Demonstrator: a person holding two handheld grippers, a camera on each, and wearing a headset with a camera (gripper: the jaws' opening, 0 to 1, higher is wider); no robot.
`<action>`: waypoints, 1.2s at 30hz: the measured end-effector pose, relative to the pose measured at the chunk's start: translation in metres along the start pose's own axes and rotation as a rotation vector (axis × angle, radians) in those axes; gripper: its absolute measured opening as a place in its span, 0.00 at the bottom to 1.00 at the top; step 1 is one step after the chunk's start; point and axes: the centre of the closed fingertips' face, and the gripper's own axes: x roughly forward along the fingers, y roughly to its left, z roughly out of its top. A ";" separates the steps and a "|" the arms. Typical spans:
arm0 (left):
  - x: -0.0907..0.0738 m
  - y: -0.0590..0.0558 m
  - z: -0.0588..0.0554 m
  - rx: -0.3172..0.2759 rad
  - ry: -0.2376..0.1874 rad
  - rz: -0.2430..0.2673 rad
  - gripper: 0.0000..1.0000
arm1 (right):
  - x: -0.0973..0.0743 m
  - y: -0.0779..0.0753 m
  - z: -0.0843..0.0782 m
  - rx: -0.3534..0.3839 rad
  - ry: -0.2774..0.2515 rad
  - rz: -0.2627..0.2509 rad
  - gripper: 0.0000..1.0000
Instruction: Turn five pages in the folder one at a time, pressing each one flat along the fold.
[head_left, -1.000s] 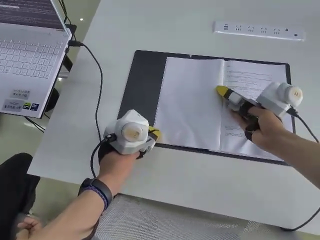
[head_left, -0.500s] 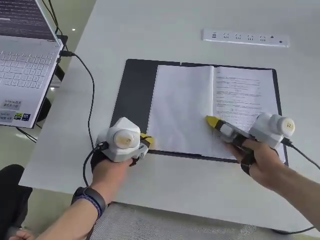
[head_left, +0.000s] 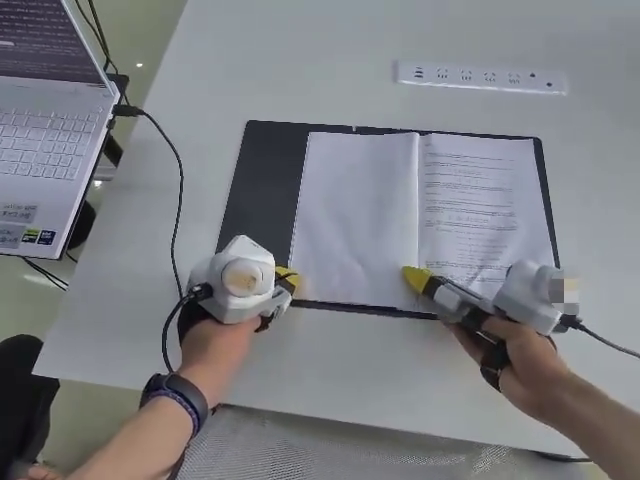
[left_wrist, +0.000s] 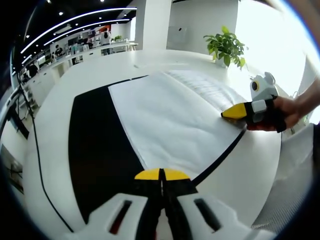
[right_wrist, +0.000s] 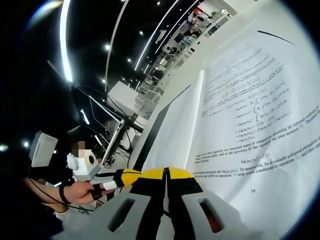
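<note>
The black folder (head_left: 262, 190) lies open on the white table, a blank page (head_left: 355, 215) on its left and a printed page (head_left: 482, 210) on its right. My right gripper (head_left: 413, 278) is shut, its yellow tips resting on the fold close to the folder's near edge. In the right gripper view the shut tips (right_wrist: 165, 173) sit at the foot of the printed page (right_wrist: 250, 115). My left gripper (head_left: 285, 280) is shut too and rests at the near edge of the black cover (left_wrist: 95, 150), beside the blank page's corner. The right gripper (left_wrist: 235, 111) also appears across the blank page (left_wrist: 165, 120).
An open laptop (head_left: 45, 120) stands at the far left, with a black cable (head_left: 180, 190) running from it along the table. A white power strip (head_left: 480, 77) lies behind the folder. The table's near edge (head_left: 330, 400) is just below both hands.
My right gripper has slid down the fold from the middle of the page to the folder's near edge. The left gripper has stayed at the cover's near edge. The camera has shifted.
</note>
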 end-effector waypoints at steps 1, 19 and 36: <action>0.000 0.000 0.000 -0.002 -0.001 0.000 0.00 | -0.001 0.001 -0.002 0.000 0.001 -0.001 0.00; 0.001 0.000 0.000 0.023 0.012 -0.012 0.00 | -0.014 -0.006 -0.022 0.026 0.017 -0.008 0.00; 0.002 0.000 0.000 0.012 0.034 -0.046 0.00 | -0.016 -0.002 -0.025 -0.027 0.076 -0.028 0.00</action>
